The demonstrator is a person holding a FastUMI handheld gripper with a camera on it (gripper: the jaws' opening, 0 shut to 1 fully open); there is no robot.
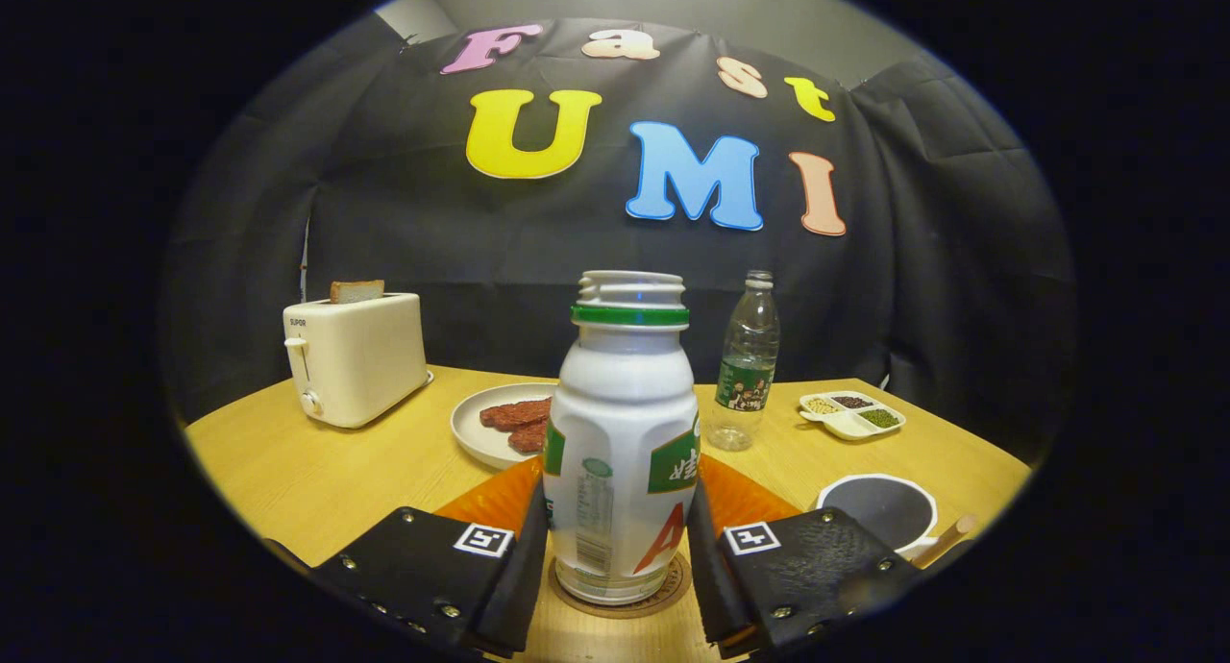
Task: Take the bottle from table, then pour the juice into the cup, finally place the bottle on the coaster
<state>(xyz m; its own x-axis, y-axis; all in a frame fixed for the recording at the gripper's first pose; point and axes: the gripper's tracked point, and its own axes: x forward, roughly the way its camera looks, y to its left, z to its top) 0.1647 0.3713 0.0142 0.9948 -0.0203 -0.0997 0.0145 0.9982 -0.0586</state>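
A white juice bottle with a green neck ring and no cap stands upright on a round brown coaster. My gripper is at the bottle's lower body, one finger against each side, shut on it. To the right of the right finger, a white-rimmed cup with a dark inside sits on the wooden table; a wooden handle sticks out of its near side. I cannot see what the cup holds.
An orange mat lies under the coaster. Beyond the bottle are a white plate with red meat slices, a clear water bottle and a small divided dish of beans. A cream toaster with bread stands far left.
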